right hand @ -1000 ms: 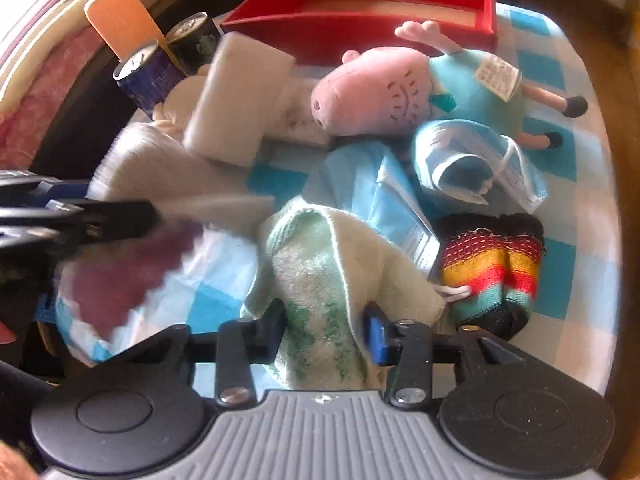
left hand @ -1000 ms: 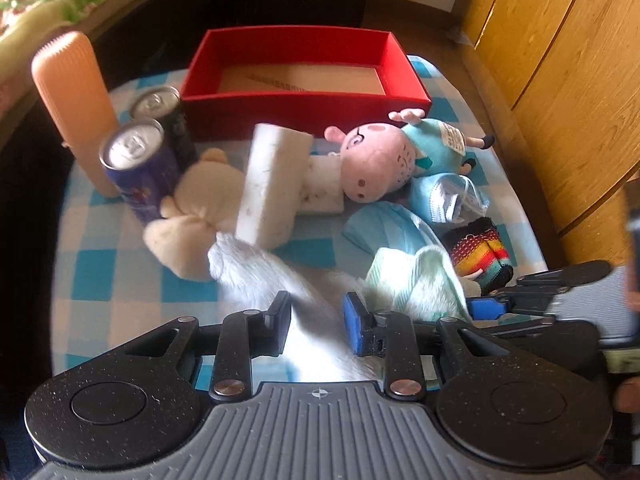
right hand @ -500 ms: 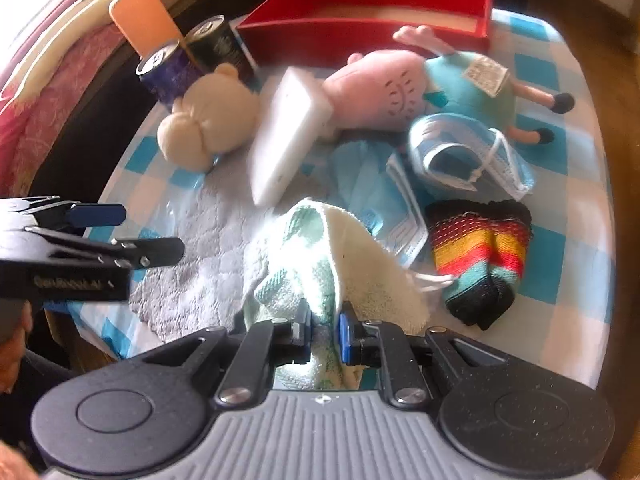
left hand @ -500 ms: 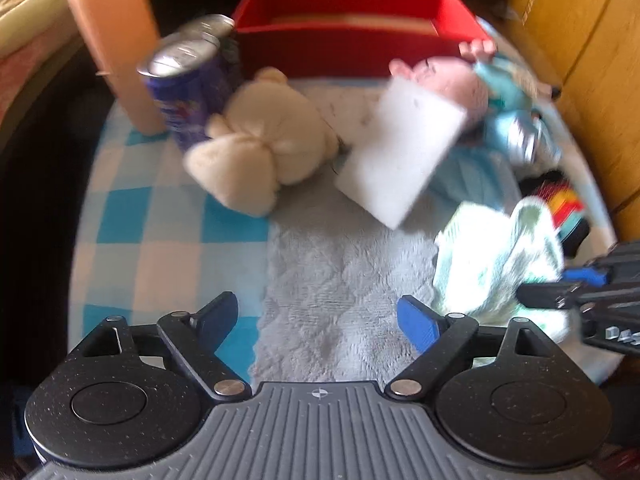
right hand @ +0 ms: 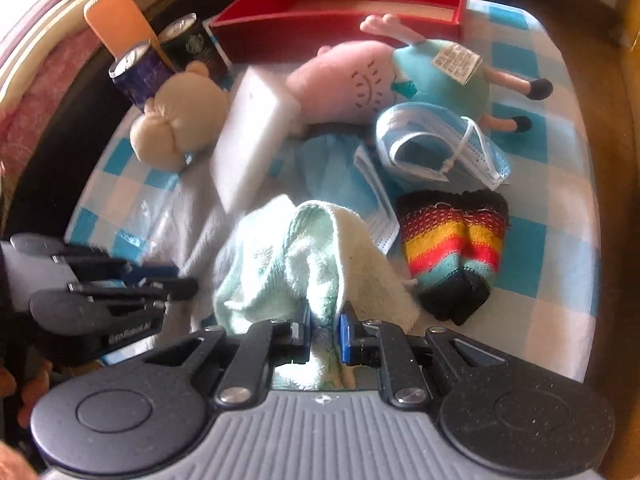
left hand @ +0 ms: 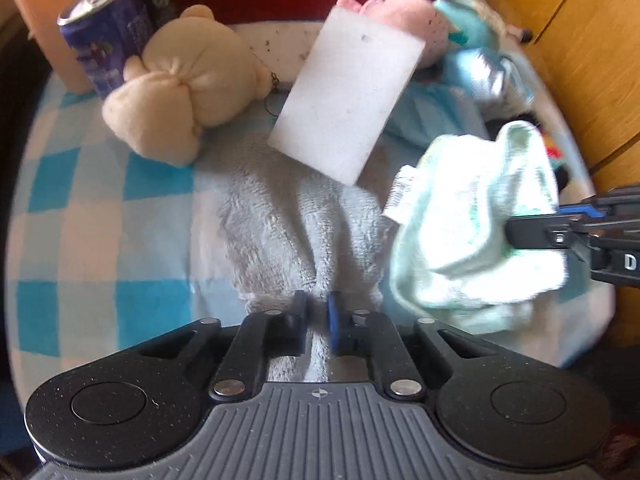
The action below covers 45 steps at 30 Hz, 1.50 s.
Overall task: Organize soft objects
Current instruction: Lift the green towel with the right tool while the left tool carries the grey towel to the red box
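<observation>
Two towels gripped — left gripper (left hand: pixel 317 316) apparently pinching grey towel (left hand: pixel 280 216), right gripper (right hand: pixel 324 330) mint towel (right hand: pixel 304 264).

between your left claw's (left hand: pixel 317 320) matt plastic fingers is a fluffy grey towel (left hand: pixel 288 216); just beyond it lies a smooth white foam block (left hand: pixel 346 100), with a shiny metal can (left hand: pixel 106 40) further off to the left. your right claw (right hand: pixel 324 334) pinches looped mint terry cloth (right hand: pixel 304 264), with a ribbed knit sock (right hand: pixel 452 248) to its right.
</observation>
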{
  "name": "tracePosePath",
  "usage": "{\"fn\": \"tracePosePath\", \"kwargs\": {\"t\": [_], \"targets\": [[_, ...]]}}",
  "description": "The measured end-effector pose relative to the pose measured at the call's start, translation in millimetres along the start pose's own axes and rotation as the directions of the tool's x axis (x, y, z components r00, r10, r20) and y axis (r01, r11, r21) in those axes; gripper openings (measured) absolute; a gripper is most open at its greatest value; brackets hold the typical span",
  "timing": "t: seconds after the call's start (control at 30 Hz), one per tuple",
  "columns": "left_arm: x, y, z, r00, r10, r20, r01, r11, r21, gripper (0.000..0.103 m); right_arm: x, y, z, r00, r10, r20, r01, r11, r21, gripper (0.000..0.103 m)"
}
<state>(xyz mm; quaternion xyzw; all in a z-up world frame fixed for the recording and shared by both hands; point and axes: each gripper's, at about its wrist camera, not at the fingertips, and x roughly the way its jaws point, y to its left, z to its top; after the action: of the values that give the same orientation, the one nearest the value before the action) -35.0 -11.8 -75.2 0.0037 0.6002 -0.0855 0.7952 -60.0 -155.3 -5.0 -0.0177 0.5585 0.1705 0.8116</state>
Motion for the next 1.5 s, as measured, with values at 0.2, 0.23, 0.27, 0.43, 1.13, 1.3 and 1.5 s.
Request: {"fn": "tracePosePath", "kwargs": {"t": [0.2, 0.23, 0.27, 0.43, 1.13, 1.3, 1.5], "targets": [[-38.2, 19.9, 7.7, 0.986, -0.131, 0.106, 0.141, 0.986, -0.093, 0.005, -26.8, -7.4, 4.3, 0.993, 0.088, 0.085, -0.093, 0.994, 0.063, 0.000], [-44.8, 21.6, 9.2, 0.982, -0.143, 0.124, 0.156, 0.983, -0.101, 0.005, -30.4, -7.7, 4.7, 0.990, 0.100, 0.097, -0.107, 0.992, 0.070, 0.000], [-50.5, 19.8, 11.9, 0.980, -0.145, 0.139, 0.160, 0.981, -0.105, 0.005, -34.4, -8.0, 5.4, 0.987, 0.110, 0.113, -0.119, 0.990, 0.077, 0.000], [-71.2, 20.2, 16.6, 0.960, -0.200, 0.194, 0.227, 0.966, -0.128, 0.005, -58.9, -5.8, 11.8, 0.963, 0.199, 0.181, -0.219, 0.971, 0.097, 0.000], [-156.5, 6.0, 103.6, 0.904, -0.181, 0.387, 0.213, 0.976, -0.043, 0.006, -155.1, -4.5, 71.4, 0.864, 0.202, 0.460, -0.259, 0.964, 0.063, 0.000], [-159.7, 5.6, 133.7, 0.908, -0.129, 0.398, 0.159, 0.986, -0.043, 0.006, -166.5, 0.1, 94.4, 0.866, 0.151, 0.477, -0.197, 0.979, 0.047, 0.000], [-165.4, 7.8, 171.1, 0.907, -0.072, 0.414, 0.103, 0.993, -0.053, 0.006, -176.6, 1.4, 126.9, 0.853, 0.101, 0.513, -0.145, 0.988, 0.048, 0.000]]}}
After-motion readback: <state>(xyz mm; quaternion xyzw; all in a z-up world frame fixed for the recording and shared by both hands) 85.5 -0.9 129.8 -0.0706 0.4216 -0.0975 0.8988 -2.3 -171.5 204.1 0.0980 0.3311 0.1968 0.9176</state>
